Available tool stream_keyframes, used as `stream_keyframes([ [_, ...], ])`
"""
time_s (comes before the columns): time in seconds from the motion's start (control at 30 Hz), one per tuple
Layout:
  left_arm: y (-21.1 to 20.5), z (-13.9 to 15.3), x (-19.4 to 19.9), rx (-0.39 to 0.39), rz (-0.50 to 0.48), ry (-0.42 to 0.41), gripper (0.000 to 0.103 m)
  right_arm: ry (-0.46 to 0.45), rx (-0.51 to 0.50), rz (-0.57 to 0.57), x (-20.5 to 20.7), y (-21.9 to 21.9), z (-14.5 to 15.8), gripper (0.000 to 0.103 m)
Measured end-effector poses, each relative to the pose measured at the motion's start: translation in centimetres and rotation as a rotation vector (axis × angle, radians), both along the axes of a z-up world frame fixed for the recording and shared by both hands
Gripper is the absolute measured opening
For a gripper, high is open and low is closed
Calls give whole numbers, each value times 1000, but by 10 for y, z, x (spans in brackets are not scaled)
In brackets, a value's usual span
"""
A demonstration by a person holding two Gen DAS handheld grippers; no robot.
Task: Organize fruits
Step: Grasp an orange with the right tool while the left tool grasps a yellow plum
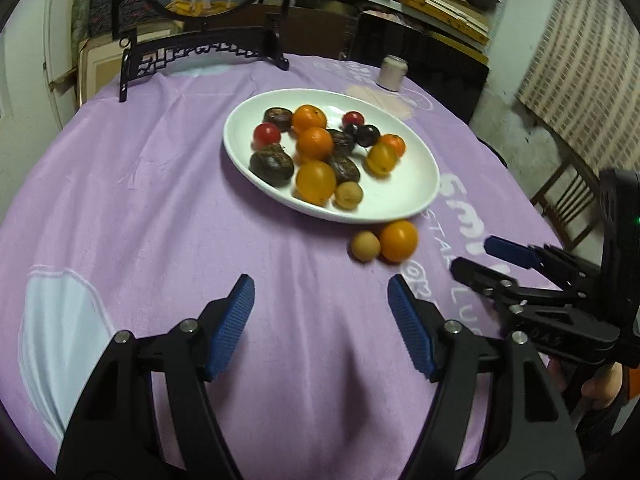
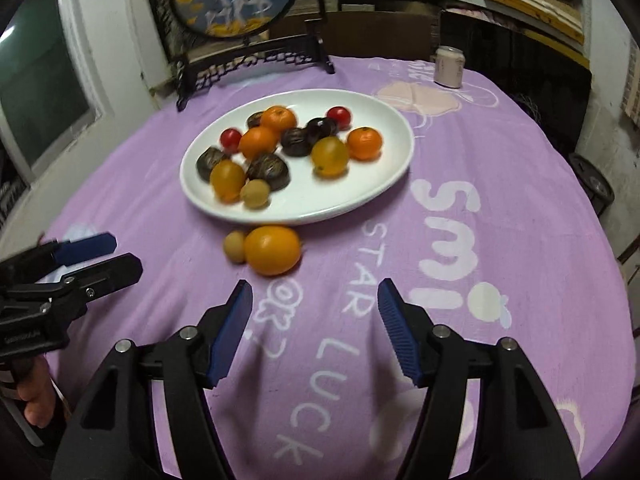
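Orange and tan, two loose fruits lie on the purple cloth just in front of the near rim of the white plate (image 2: 280, 210): an orange fruit (image 2: 272, 249) and, touching it on its left as seen from the right wrist camera, a small tan fruit (image 2: 235, 245). The rest of the fruit is already gathered on the plate, where more orange pieces, small red ones, dark wrinkled ones and another tan one are seen together. The plate rests on the cloth-covered surface (image 2: 500, 208), with a dark carved stand (image 2: 256, 62) at the far edge and a pale can (image 2: 449, 66) at the far right.

Both tools are held low above the cloth, short of the fruit. The right tool (image 2: 315, 322) is spread wide and holds nothing; the orange fruit lies near it and slightly to the left of its line. The left tool (image 1: 321, 322) is likewise spread wide and empty, and it is pointed at bare cloth, with the loose pair ahead and to its right.

The step in hand is judged to be the approach to the last stray fruits. For the next move, the right tool would have to be carried forward and a little left until the orange fruit sits between the fingers, then closed gently, since a round fruit is easily rolled away or nudged into its tan neighbour.
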State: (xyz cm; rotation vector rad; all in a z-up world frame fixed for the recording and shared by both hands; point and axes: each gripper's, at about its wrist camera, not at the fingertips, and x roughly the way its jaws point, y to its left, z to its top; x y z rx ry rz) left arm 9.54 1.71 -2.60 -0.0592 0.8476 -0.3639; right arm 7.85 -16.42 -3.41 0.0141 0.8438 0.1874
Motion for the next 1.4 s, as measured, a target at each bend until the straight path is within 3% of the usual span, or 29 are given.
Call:
stream_keyframes([
  [0.43, 25, 0, -6, -8, 59, 18, 71, 50, -70, 53, 44, 33, -20, 65],
  [0.47, 24, 0, -7, -8, 59, 19, 71, 53, -73, 57, 47, 35, -22, 62],
  [0.5, 24, 0, -7, -8, 57, 21, 71, 58, -76, 67, 50, 37, -25, 47],
  [0.57, 19, 0, -6, -3, 50, 26, 72, 83, -73, 91, 54, 40, -29, 41],
  [0.9, -30, -7, 13, 39, -24, 61, 72, 16, -41, 56, -3, -2, -4, 41],
  [1.2, -78, -32, 49, 152, -9, 107, 71, 21, 26, -31, -30, -50, -8, 41],
  [1.27, -81, -37, 56, 155, 1, 121, 66, 22, 36, -38, -31, -54, -8, 41],
  [1.4, -87, -41, 66, 185, 16, 111, 28, 21, 52, -24, -34, -53, -8, 41],
])
